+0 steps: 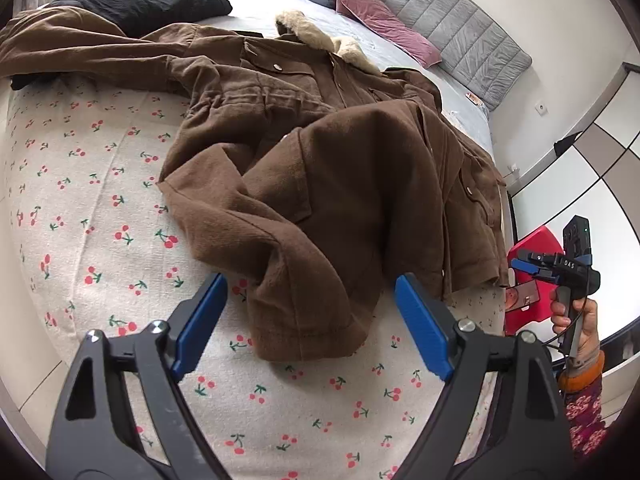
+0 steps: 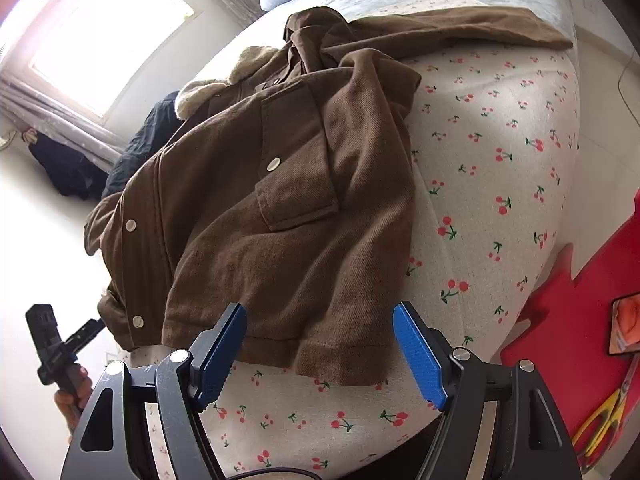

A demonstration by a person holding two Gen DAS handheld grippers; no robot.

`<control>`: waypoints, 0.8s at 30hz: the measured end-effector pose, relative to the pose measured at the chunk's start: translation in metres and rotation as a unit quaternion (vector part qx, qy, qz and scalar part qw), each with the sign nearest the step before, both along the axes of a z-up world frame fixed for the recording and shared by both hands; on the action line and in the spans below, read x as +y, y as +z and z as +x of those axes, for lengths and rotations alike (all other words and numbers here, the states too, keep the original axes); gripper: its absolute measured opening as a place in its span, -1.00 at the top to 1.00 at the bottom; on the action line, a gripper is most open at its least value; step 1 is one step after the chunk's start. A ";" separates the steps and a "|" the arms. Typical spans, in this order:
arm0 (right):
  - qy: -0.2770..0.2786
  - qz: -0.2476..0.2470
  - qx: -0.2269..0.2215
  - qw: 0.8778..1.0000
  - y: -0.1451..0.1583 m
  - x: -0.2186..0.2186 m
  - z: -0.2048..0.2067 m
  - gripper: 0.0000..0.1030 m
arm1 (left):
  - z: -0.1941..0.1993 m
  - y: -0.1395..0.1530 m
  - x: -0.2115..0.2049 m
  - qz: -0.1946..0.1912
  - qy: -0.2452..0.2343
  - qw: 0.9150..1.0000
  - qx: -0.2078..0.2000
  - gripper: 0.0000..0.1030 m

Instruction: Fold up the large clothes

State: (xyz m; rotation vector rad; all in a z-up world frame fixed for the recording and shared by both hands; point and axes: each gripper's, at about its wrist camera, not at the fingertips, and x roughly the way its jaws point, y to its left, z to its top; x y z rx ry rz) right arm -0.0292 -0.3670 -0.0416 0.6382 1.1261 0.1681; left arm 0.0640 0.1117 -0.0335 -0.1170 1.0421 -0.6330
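Observation:
A large brown coat (image 1: 340,168) with a pale fur collar (image 1: 312,36) lies rumpled on the cherry-print bed sheet (image 1: 100,208). One sleeve is folded across its front, and the cuff (image 1: 312,328) reaches toward my left gripper (image 1: 312,316). That gripper hovers open above the cuff, its blue pads (image 1: 202,320) clear of the cloth. At the bed's right edge a hand holds my right gripper (image 1: 524,266). In the right wrist view the coat (image 2: 280,208) shows its pocket flap and snaps. My right gripper (image 2: 320,344) stands open over the hem corner (image 2: 340,364), not touching it.
A black garment (image 1: 140,0) lies at the far left of the bed. Pink and white pillows (image 1: 376,16) rest by a grey padded headboard (image 1: 460,28). A red stool (image 2: 580,312) beside the bed carries a phone (image 2: 624,320) and yellow scissors (image 2: 600,424). A window (image 2: 108,32) is behind.

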 end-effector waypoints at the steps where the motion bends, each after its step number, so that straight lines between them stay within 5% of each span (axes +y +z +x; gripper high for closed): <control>1: -0.002 0.008 0.001 1.000 -0.004 -0.002 0.000 -0.49 | 0.000 -0.004 -0.003 0.004 -0.006 1.000 -0.003 -0.67; 6: 0.008 0.039 0.010 0.999 -0.024 -0.002 0.007 -0.49 | -0.003 -0.024 -0.018 0.020 -0.040 0.999 -0.006 -0.59; 11: 0.030 0.083 0.031 0.996 -0.038 0.007 0.023 -0.47 | 0.000 -0.035 -0.027 0.040 -0.050 0.998 0.018 -0.02; 14: 0.044 0.082 0.034 0.995 -0.039 0.017 0.030 0.22 | -0.004 -0.034 -0.030 0.038 -0.063 0.997 0.023 0.49; 15: 0.050 0.078 0.034 0.995 -0.038 0.021 0.031 0.65 | -0.006 -0.031 -0.030 0.024 -0.070 0.997 0.030 0.53; 19: 0.071 0.076 -0.014 0.994 -0.007 0.035 0.021 0.73 | -0.022 0.006 -0.023 -0.054 -0.091 0.994 0.035 0.62; 24: 0.050 0.085 -0.115 0.988 0.075 0.019 -0.005 0.76 | -0.053 0.095 0.008 -0.146 -0.097 0.984 -0.020 0.63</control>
